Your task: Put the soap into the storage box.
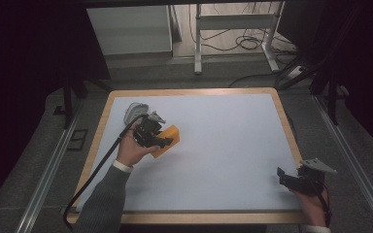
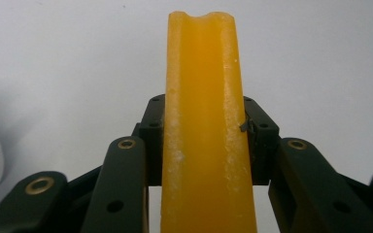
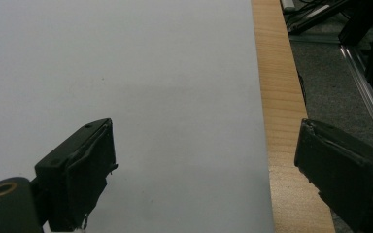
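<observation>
Orange block (image 2: 204,121), waxy, speckled white along its edges, with a shallow notch in its far end. Long and narrow; long axis running straight out along the left claw (image 2: 204,141), away from the hand. Pinched between that claw's jaws, about mid-length, far end jutting well past them. Held over the left half of the counter (image 1: 223,155), nearer the far-left corner. Pale grey object (image 1: 135,112) just behind. Right claw (image 3: 206,170) spread wide, gripping nothing, at the near-right corner.
</observation>
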